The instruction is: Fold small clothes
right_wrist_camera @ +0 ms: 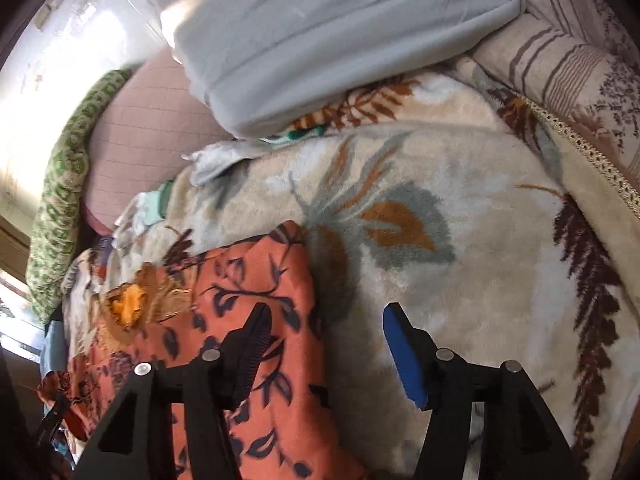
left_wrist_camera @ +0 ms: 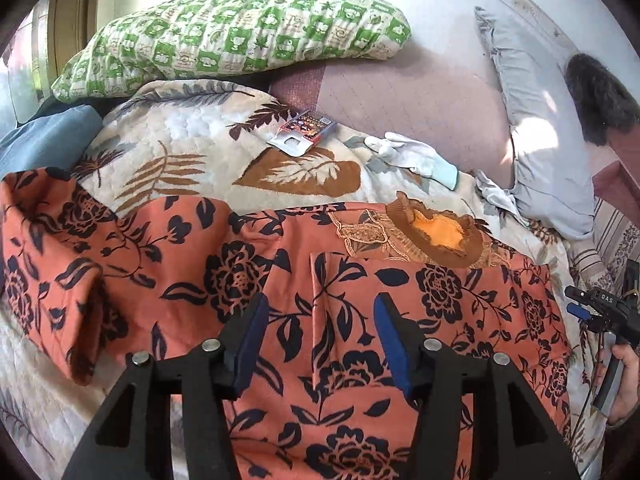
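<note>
Black fingers [left_wrist_camera: 256,320] of the left gripper [left_wrist_camera: 318,316] stand apart above the orange flowered top [left_wrist_camera: 224,264], gripping nothing. That top lies spread on the leaf-print blanket [left_wrist_camera: 180,148], collar [left_wrist_camera: 436,236] up, one side folded in. Beyond lie a card pack [left_wrist_camera: 302,132], a white glove [left_wrist_camera: 408,156] and a green pillow [left_wrist_camera: 240,28].

From the right wrist, the right gripper [right_wrist_camera: 324,324] is released too, straddling the top's [right_wrist_camera: 256,280] edge over the blanket [right_wrist_camera: 460,220].

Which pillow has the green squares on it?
The checked pillow at the far side of the bed, behind the leafy blanket. The other pillow, on the right, is plain pale grey with no pattern.
</note>
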`<action>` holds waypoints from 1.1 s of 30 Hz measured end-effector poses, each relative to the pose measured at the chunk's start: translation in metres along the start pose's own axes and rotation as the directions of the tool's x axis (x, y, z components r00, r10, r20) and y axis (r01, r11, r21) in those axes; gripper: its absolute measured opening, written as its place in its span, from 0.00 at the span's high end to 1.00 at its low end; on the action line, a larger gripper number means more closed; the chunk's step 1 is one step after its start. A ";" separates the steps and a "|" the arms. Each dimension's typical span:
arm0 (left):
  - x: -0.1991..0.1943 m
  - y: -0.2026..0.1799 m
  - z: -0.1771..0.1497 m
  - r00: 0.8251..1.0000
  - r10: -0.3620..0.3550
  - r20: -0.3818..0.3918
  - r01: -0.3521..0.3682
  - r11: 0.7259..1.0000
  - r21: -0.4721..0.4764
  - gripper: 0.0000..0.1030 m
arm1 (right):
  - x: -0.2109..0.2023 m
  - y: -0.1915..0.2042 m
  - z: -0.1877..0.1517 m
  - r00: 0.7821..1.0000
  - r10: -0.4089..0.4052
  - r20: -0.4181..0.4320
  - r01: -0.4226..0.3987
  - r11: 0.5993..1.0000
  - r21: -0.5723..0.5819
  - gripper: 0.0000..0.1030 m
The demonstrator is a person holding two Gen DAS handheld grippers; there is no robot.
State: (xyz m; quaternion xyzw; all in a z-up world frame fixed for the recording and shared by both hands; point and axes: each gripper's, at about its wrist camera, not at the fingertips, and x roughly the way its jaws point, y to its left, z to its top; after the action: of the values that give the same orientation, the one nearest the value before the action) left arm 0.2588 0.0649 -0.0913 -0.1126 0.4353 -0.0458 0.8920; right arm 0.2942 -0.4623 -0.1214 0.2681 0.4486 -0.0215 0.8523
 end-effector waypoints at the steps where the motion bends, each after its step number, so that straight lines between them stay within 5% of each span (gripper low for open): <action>1: -0.009 0.007 -0.005 1.000 -0.001 0.007 0.001 1.000 -0.021 0.45 | -0.014 0.005 -0.009 0.998 0.058 0.006 -0.058 0.998 -0.002 0.38; 4: -0.040 0.041 -0.020 1.000 -0.017 0.025 0.019 0.993 -0.116 0.45 | -0.020 0.012 -0.041 0.979 0.193 -0.065 -0.195 0.980 -0.022 0.25; 6: -0.062 0.071 -0.029 0.999 -0.005 0.046 0.014 0.982 -0.188 0.44 | 0.011 0.000 -0.059 0.965 0.176 -0.196 -0.181 0.983 -0.008 0.25; 9: -0.094 0.124 -0.037 0.997 0.016 0.074 0.008 0.949 -0.315 0.37 | -0.009 -0.004 -0.054 0.972 0.200 -0.122 -0.193 0.979 0.068 0.25; 14: -0.108 0.196 -0.040 0.986 0.162 0.041 -0.130 0.898 -0.421 0.30 | -0.073 0.042 -0.079 0.981 0.191 0.032 -0.187 0.977 -0.099 0.23; 17: -0.107 0.187 -0.038 0.978 0.204 0.037 -0.179 0.924 -0.338 0.30 | -0.087 0.055 -0.125 0.979 0.196 0.058 -0.185 0.970 -0.160 0.22; 19: -0.101 0.161 -0.038 0.972 0.231 0.041 -0.218 0.954 -0.208 0.30 | -0.079 0.059 -0.156 0.983 0.179 0.038 -0.171 0.972 -0.161 0.22; 21: -0.090 0.135 -0.042 0.951 0.303 0.057 -0.301 0.953 -0.048 0.30 | -0.072 0.051 -0.183 0.984 0.179 0.013 -0.175 0.974 -0.142 0.22; 25: -0.055 0.103 -0.049 0.906 0.412 0.097 -0.422 0.892 0.161 0.30 | -0.059 0.045 -0.209 0.987 0.162 -0.014 -0.163 0.976 -0.143 0.22; 28: -0.031 0.102 -0.046 0.870 0.484 0.097 -0.493 0.846 0.203 0.32 | -0.063 0.045 -0.206 0.984 0.175 0.015 -0.171 0.972 -0.162 0.22; 29: -0.023 0.105 -0.045 0.862 0.500 0.079 -0.505 0.837 0.211 0.39 | -0.064 0.044 -0.206 0.983 0.180 0.023 -0.174 0.972 -0.155 0.22; 32: -0.009 0.119 -0.041 0.860 0.510 0.011 -0.502 0.841 0.203 0.97 | -0.060 0.038 -0.205 0.981 0.194 0.019 -0.190 0.974 -0.125 0.22; 33: -0.014 0.123 -0.040 0.871 0.492 0.005 -0.485 0.857 0.173 0.96 | -0.060 0.037 -0.204 0.979 0.203 0.021 -0.199 0.973 -0.116 0.22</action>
State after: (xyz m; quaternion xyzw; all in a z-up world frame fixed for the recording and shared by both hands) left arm 0.2174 0.1802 -0.1340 0.0784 0.4616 0.1428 0.8720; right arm 0.1152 -0.3452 -0.1513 0.2630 0.4055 0.0861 0.8712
